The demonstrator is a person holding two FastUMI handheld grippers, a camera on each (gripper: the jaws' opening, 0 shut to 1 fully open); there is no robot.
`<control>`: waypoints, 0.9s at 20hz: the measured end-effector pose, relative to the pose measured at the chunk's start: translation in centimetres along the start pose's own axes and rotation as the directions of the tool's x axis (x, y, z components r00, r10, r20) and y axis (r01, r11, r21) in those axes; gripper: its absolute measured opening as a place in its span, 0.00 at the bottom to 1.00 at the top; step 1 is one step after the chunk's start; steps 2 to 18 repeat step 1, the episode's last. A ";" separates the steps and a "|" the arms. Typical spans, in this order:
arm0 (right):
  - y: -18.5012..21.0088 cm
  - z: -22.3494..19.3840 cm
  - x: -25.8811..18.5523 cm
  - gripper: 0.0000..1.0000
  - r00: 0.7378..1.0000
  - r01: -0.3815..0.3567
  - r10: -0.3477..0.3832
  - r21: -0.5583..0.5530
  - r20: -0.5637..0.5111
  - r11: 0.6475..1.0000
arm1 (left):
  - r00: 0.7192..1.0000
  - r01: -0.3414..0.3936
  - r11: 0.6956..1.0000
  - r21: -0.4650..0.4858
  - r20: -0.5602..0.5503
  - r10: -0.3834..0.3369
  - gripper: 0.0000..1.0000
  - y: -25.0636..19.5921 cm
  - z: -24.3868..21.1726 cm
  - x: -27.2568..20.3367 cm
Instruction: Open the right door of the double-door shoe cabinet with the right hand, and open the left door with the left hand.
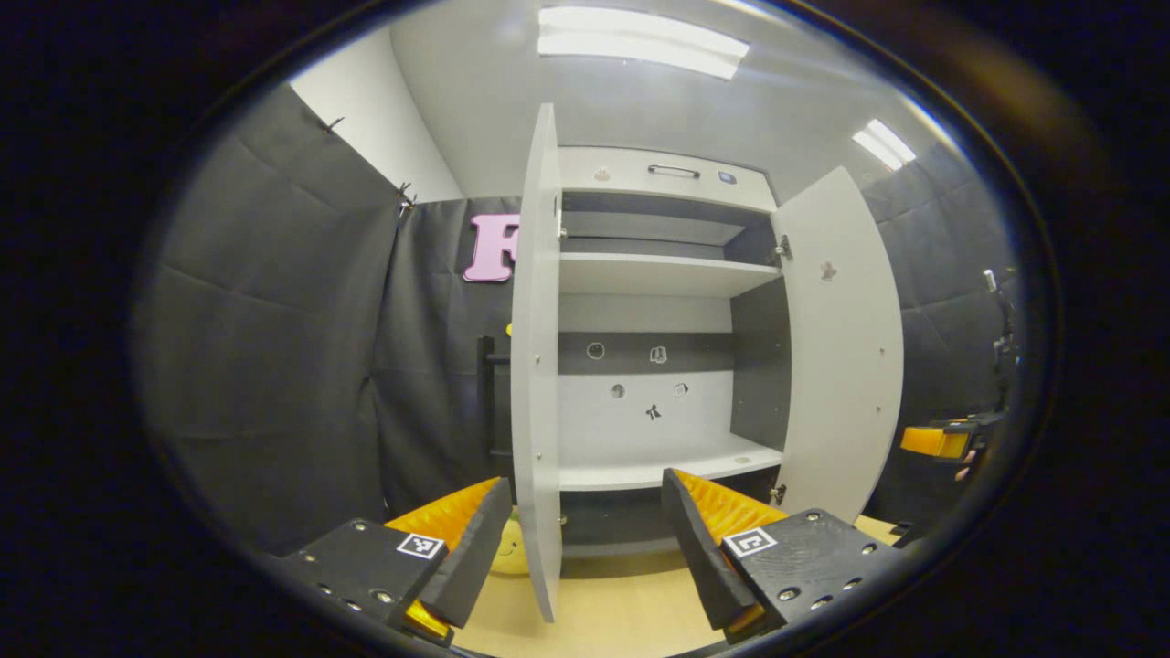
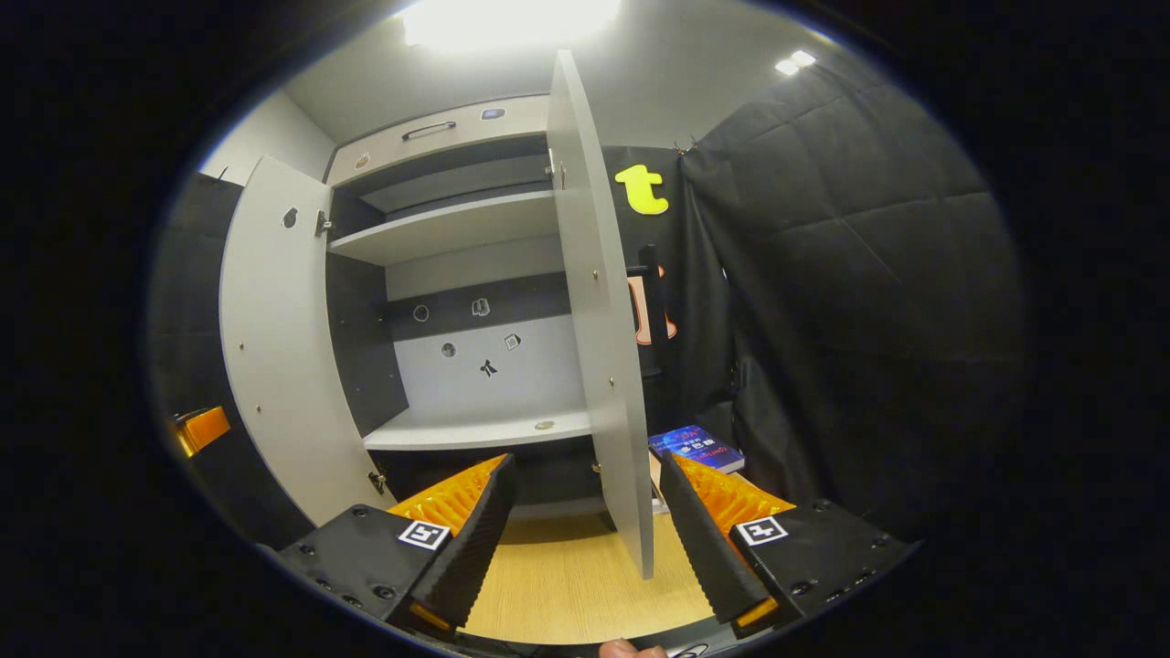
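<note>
The white shoe cabinet (image 1: 658, 174) stands with both doors swung out, baring grey shelves (image 1: 658, 274). In the left gripper view the left door (image 1: 537, 366) is edge-on, and its lower edge sits in the gap of my left gripper (image 1: 585, 548), which is open and not pressing on it. The right door (image 1: 841, 347) hangs wide at the right. In the right gripper view the right door (image 2: 603, 320) is edge-on between the spread fingers of my right gripper (image 2: 585, 539), which is open too. The left door (image 2: 274, 347) stands open at the left.
The cabinet rests on a light wooden surface (image 2: 567, 576). A blue book (image 2: 699, 448) lies beside the right door. A yellow soft object (image 1: 507, 548) sits behind the left door, near a black rack (image 1: 489, 393). The other gripper (image 1: 941, 441) shows at the far right.
</note>
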State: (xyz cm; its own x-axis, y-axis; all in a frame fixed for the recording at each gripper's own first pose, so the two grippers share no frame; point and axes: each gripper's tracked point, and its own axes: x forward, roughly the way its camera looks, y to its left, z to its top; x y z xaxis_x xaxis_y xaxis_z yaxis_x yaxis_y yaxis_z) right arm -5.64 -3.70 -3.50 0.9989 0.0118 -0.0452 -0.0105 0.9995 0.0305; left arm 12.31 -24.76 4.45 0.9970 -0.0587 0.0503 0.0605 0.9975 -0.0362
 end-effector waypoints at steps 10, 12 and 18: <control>0.0 0.1 0.0 0.98 1.000 0.001 -0.001 0.005 -0.001 1.000 | 1.000 0.008 1.000 -0.001 0.006 -0.008 0.94 -0.1 0.1 -0.1; 0.0 0.1 0.0 0.98 1.000 0.001 -0.001 0.005 -0.001 1.000 | 1.000 0.008 1.000 -0.001 0.006 -0.008 0.94 -0.1 0.1 -0.1; 0.0 0.1 0.0 0.98 1.000 0.001 -0.001 0.005 -0.001 1.000 | 1.000 0.008 1.000 -0.001 0.006 -0.008 0.94 -0.1 0.1 -0.1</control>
